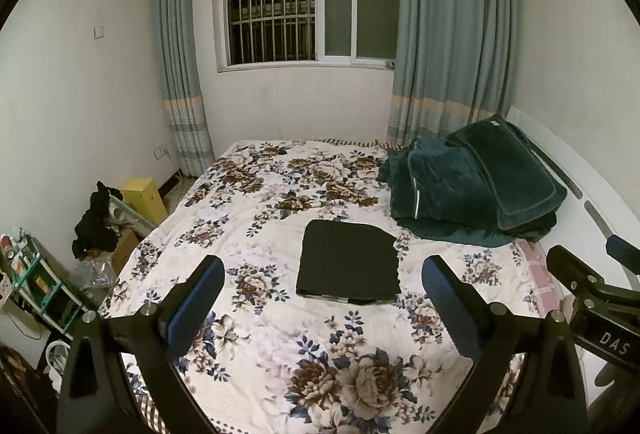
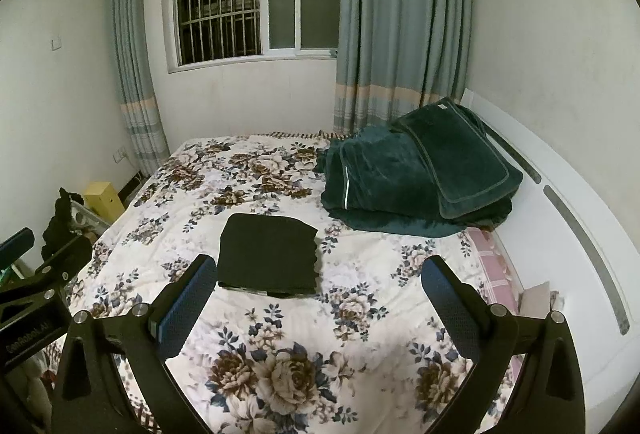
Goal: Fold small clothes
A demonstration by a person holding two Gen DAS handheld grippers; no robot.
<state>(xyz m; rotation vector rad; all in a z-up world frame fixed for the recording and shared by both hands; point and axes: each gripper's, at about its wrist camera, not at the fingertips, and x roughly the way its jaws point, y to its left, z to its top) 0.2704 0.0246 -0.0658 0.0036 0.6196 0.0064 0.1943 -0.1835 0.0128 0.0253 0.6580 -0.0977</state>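
Observation:
A small black garment (image 1: 348,260) lies folded into a flat rectangle on the floral bedspread (image 1: 280,346). It also shows in the right wrist view (image 2: 269,254). My left gripper (image 1: 324,266) is open and empty, held above the bed in front of the garment. My right gripper (image 2: 318,266) is open and empty, also held above the bed, with the garment just past its left finger. The right gripper's side shows at the right edge of the left wrist view (image 1: 592,282). The left gripper's side shows at the left edge of the right wrist view (image 2: 40,266).
A pile of dark green blankets (image 1: 476,186) lies at the bed's far right, against the white headboard (image 2: 568,218). Left of the bed stand a yellow box (image 1: 144,198), dark clothes (image 1: 94,222) and a cluttered green rack (image 1: 32,274). A window and curtains are behind.

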